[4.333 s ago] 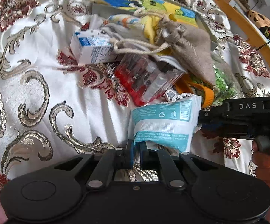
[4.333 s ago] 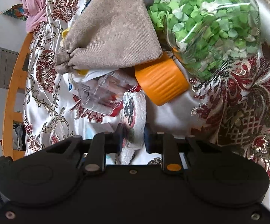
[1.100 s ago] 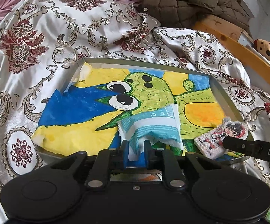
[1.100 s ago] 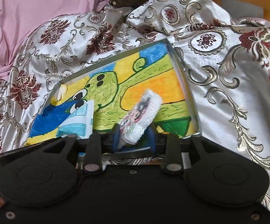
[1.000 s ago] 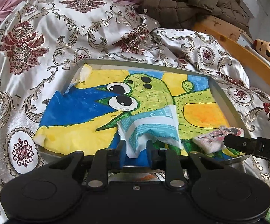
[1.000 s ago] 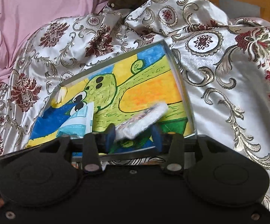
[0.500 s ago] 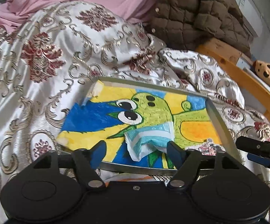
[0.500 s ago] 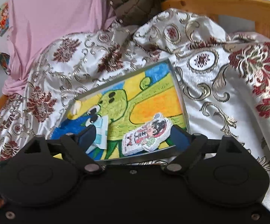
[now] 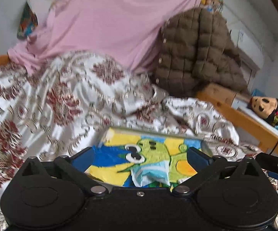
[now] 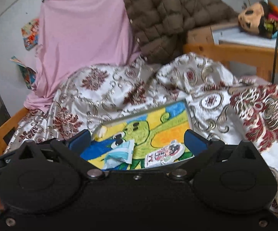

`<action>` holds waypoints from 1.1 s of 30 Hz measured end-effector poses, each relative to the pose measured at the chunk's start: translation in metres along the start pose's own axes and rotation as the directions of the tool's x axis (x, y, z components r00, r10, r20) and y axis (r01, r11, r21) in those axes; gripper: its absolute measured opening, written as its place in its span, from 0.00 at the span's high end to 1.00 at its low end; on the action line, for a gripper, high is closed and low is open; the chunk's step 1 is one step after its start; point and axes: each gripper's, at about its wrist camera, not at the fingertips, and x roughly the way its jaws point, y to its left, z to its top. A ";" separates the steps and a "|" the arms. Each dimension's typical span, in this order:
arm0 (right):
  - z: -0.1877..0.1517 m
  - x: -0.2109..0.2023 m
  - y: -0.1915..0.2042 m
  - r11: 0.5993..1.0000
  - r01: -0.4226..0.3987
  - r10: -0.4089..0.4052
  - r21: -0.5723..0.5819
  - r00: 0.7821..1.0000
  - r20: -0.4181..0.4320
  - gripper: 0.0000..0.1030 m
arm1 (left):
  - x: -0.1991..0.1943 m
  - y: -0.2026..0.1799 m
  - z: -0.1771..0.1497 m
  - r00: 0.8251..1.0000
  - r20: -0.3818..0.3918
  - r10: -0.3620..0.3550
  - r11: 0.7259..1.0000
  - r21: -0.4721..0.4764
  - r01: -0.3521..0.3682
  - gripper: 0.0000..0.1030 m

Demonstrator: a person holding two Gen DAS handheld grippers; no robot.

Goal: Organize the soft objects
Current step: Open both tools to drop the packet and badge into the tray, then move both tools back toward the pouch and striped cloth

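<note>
A shallow tray [image 9: 152, 131] [image 10: 189, 113] lined with a bright cartoon drawing lies on the patterned bedspread. In it rest a teal-and-white soft tissue pack [image 9: 151, 175] [image 10: 120, 154] and, to its right, a small white cloth with a cartoon print [image 10: 166, 154]. My left gripper [image 9: 140, 154] hovers above and short of the pack, its jaws opening wide, with nothing touching the pads. My right gripper [image 10: 137, 138] is likewise back from the cloth, jaws opening, pads bare. One of its fingers [image 9: 273, 166] shows at the right edge of the left wrist view.
The satin bedspread [image 9: 62, 105] lies in folds around the tray. Behind it hang a pink cloth [image 9: 110, 23] and a brown quilted jacket [image 9: 196, 53]. A wooden bed rail [image 9: 254, 121] runs along the right, with a plush toy [image 10: 252, 17] beyond it.
Both grippers went from shut to wide open, letting the tissue pack and the printed cloth drop into the tray. Both have drawn back and risen, so the tray looks smaller and lower.
</note>
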 end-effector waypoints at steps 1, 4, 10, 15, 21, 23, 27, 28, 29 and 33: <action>-0.001 -0.007 0.002 1.000 0.007 -0.007 -0.013 1.000 0.022 0.01 | -0.007 -0.001 0.000 1.000 0.016 -0.001 1.000 0.002 0.001 0.01; -0.004 -0.030 0.010 0.999 0.022 -0.019 -0.048 0.997 0.072 0.01 | -0.026 -0.003 -0.002 0.999 0.051 -0.003 1.000 0.005 0.003 0.01; -0.013 -0.073 0.024 0.996 0.039 -0.029 -0.080 0.991 0.130 0.01 | -0.058 -0.007 -0.010 0.994 0.105 0.000 1.000 0.012 -0.002 0.01; -0.022 -0.104 0.033 0.992 0.071 -0.054 -0.101 0.985 0.163 0.01 | -0.080 -0.007 -0.023 0.995 0.101 0.001 1.000 0.019 -0.003 0.01; -0.031 -0.134 0.043 0.991 0.074 -0.055 -0.116 0.986 0.158 0.01 | -0.101 0.003 -0.038 0.998 0.067 0.016 1.000 0.014 -0.017 0.01; -0.036 -0.144 0.045 0.989 0.082 -0.063 -0.120 0.986 0.152 0.01 | -0.107 0.005 -0.042 0.998 0.054 0.023 1.000 0.018 -0.024 0.01; -0.044 -0.157 0.046 0.989 0.106 -0.095 -0.107 0.990 0.104 0.01 | -0.119 0.010 -0.051 0.999 0.025 0.034 0.999 0.025 -0.035 0.01; -0.046 -0.160 0.046 0.988 0.113 -0.104 -0.104 0.990 0.093 0.01 | -0.121 0.011 -0.053 0.999 0.018 0.039 0.999 0.026 -0.039 0.01; -0.049 -0.162 0.046 0.988 0.120 -0.112 -0.102 0.991 0.079 0.01 | -0.124 0.012 -0.055 0.999 0.007 0.045 0.999 0.026 -0.045 0.01; -0.058 -0.173 0.045 0.986 0.137 -0.134 -0.091 0.990 0.037 0.01 | -0.131 0.016 -0.062 0.998 -0.029 0.055 0.998 0.027 -0.055 0.01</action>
